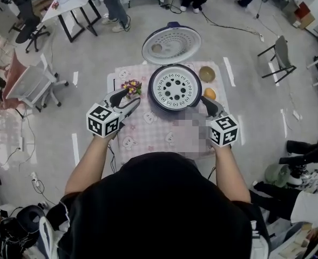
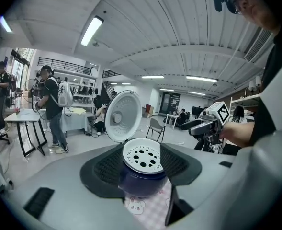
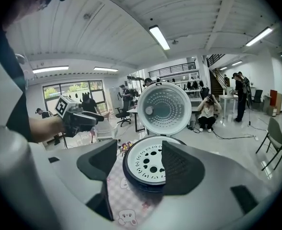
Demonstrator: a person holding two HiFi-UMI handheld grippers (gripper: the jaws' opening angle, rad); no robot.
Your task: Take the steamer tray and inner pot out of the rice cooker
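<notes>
Rice cooker (image 1: 172, 110) on checked tablecloth (image 1: 148, 135)

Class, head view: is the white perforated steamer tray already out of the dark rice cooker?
No, the white perforated steamer tray sits inside the rim of the dark rice cooker.

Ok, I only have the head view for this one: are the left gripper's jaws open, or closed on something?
Observer: Open. The left gripper view shows the left gripper with its jaws apart and nothing gripped; the steamer tray lies beyond the gap.
Operator: And the right one?
Observer: The right gripper is open and empty too, with the rice cooker ahead of it.
Operator: Is the lid fully up?
Observer: Yes, in the right gripper view the lid stands upright behind the cooker.
</notes>
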